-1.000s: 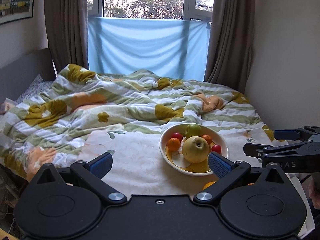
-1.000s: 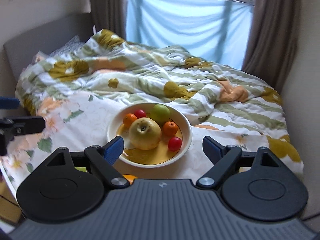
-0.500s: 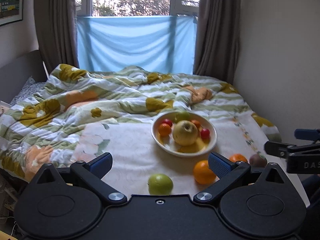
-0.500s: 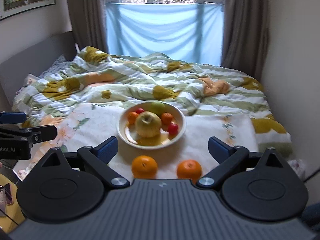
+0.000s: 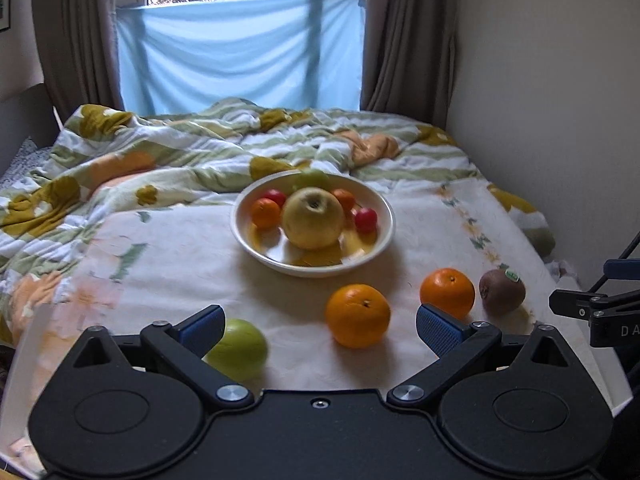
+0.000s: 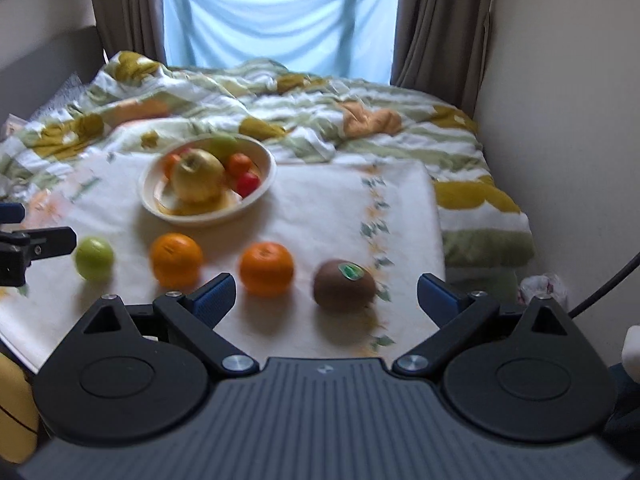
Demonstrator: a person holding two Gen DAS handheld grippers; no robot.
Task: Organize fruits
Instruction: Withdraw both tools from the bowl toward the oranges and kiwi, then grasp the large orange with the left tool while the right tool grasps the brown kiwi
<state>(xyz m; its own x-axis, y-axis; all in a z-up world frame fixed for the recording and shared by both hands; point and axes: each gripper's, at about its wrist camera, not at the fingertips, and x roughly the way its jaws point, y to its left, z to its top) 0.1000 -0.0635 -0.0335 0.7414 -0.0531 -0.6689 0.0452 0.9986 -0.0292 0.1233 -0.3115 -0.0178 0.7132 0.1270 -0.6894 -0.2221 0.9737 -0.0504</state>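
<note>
Currently left claw (image 5: 318,326) is spread wide and empty: green apple (image 5: 238,348) just behind its left finger, an orange (image 5: 357,315) ahead between the fingers, a second orange (image 5: 447,292) behind the right fingertip, kiwi (image 5: 502,291) further right. Right claw (image 6: 326,296) is also spread and empty, with the kiwi just ahead between its fingers and both oranges ahead-left. White bowl (image 5: 382,236) of fruit sits on the bed (image 5: 180,256) beyond the loose row, ahead of the left claw and ahead-left of the right.
</note>
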